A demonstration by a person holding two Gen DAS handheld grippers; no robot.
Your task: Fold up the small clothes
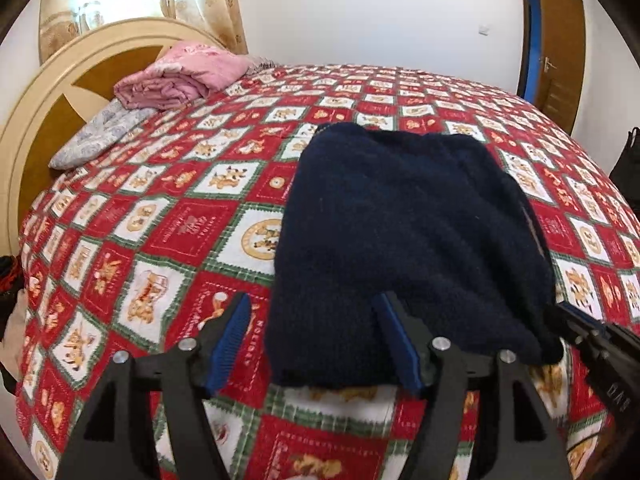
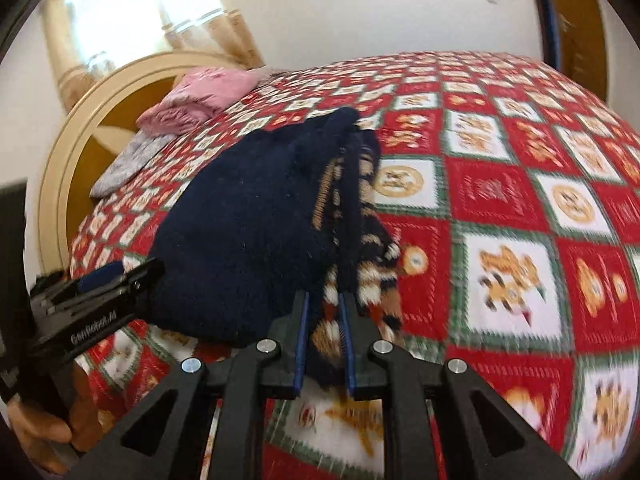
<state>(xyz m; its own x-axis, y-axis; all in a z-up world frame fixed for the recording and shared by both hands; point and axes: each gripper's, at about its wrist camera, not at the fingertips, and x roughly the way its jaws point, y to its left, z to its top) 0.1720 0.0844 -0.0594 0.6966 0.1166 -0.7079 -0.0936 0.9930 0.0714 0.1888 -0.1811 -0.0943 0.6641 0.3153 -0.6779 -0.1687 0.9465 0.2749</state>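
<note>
A dark navy knitted garment (image 1: 408, 240) lies folded on the red patterned bedspread (image 1: 180, 220). My left gripper (image 1: 316, 320) is open at the garment's near left corner, one finger on the bedspread and one over the cloth. My right gripper (image 2: 325, 312) is shut on the garment's near right edge (image 2: 332, 320), where a brown and white striped pattern shows. The navy bulk (image 2: 248, 224) lies to its left. The right gripper shows at the right edge of the left wrist view (image 1: 576, 324), and the left gripper at the left of the right wrist view (image 2: 100, 276).
A folded pink blanket (image 1: 180, 76) and a grey pillow (image 1: 96, 136) lie by the cream and brown headboard (image 1: 60, 92) at the far left. A wooden door (image 1: 560, 40) stands at the far right. The bed's edges fall away left and right.
</note>
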